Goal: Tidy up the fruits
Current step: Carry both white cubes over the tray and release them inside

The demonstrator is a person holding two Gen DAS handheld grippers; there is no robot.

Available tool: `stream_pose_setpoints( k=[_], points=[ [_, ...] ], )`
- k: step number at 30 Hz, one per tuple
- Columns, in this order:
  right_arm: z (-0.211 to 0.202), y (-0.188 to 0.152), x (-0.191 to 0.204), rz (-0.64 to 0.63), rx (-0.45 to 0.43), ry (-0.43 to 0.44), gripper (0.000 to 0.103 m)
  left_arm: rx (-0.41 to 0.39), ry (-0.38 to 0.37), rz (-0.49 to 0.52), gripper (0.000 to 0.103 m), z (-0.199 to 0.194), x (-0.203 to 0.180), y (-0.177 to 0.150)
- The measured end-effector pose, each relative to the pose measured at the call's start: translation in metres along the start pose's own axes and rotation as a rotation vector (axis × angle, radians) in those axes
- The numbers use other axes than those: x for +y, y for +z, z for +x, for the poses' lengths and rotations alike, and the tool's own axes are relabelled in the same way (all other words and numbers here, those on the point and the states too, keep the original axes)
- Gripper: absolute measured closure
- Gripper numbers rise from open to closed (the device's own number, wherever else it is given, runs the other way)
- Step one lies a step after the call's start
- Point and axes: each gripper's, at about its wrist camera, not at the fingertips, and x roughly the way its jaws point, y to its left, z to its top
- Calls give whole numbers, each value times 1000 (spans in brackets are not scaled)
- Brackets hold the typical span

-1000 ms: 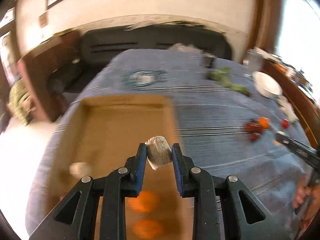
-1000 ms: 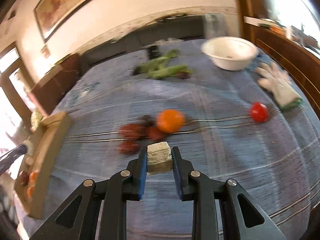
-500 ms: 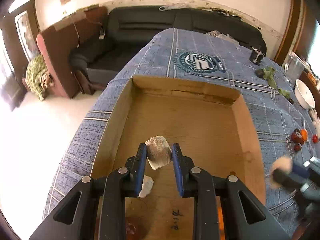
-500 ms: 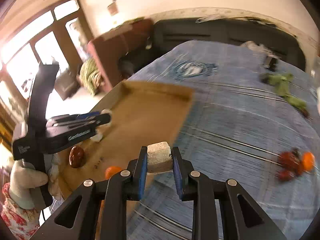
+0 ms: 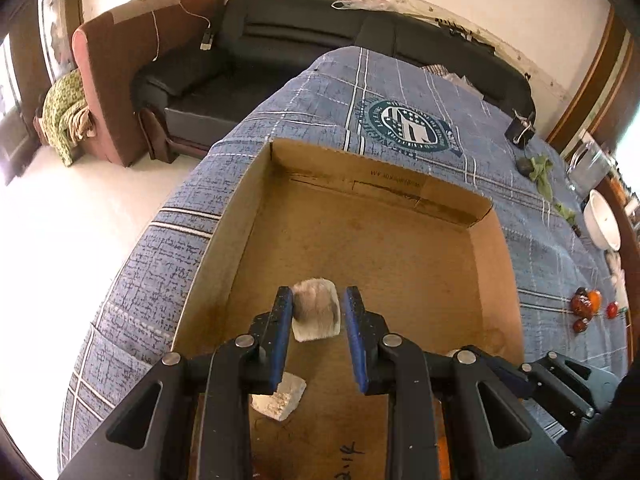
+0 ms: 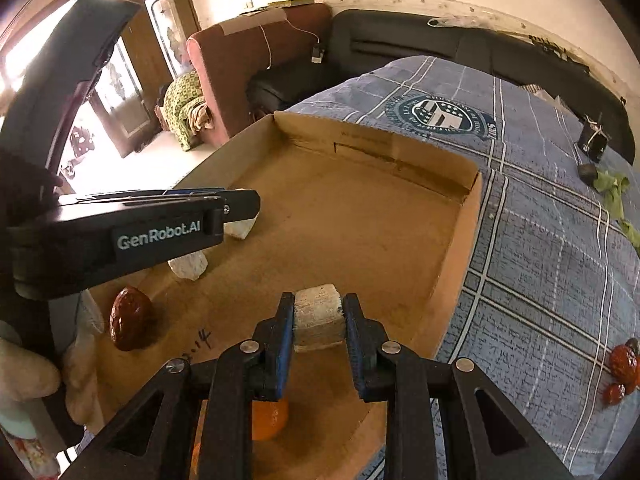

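Cubes of pale sugarcane sit pinched in both jaws: the right gripper (image 6: 318,322) clamps one cube (image 6: 318,316) low over the cardboard tray (image 6: 452,256), seemingly to set it down, while the left gripper (image 5: 316,316) grips another cube (image 5: 317,314). Beneath the right jaws lies an orange (image 6: 269,420); left of them a date (image 6: 131,323) and white chunk (image 6: 188,266). Far right, loose fruits (image 6: 622,372) wait on the blue-clothed counter (image 6: 540,264).

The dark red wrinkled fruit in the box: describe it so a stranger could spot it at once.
Find the shallow cardboard box on the blue checked bedspread. The dark red wrinkled fruit lies on the box floor, below the left gripper. Its neighbours are pale whitish chunks and an orange; it alone is dark, oval and shrivelled.
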Motion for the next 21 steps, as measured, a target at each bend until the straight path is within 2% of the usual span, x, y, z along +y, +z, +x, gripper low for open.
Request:
stream_pose_setpoints(
  k=[2, 4, 8, 11, 15, 21],
  points=[
    [-2, 2, 3, -11, -10, -12, 71, -10, -9, -14, 74, -6, 2, -1],
    [-8, 3, 2, -10, -29, -16, 61, -27, -21, -33, 69, -17, 4, -2],
    [-36, 1, -9, 12, -82, -27, 59, -102, -32, -47, 56, -53, 3, -5],
    [-63, -7, -27, 53, -131, -44, 50, -167, -46, -47, 47, -82, -2, -13],
    [-95, -26, -57, 137, -169, -68, 45, -217, -87, -37, 44, -109, -19, -28],
    [-127, -70, -88, 212, -168, -111, 43, -214, -129, 21, 44, -118, -65, -55]
  ],
)
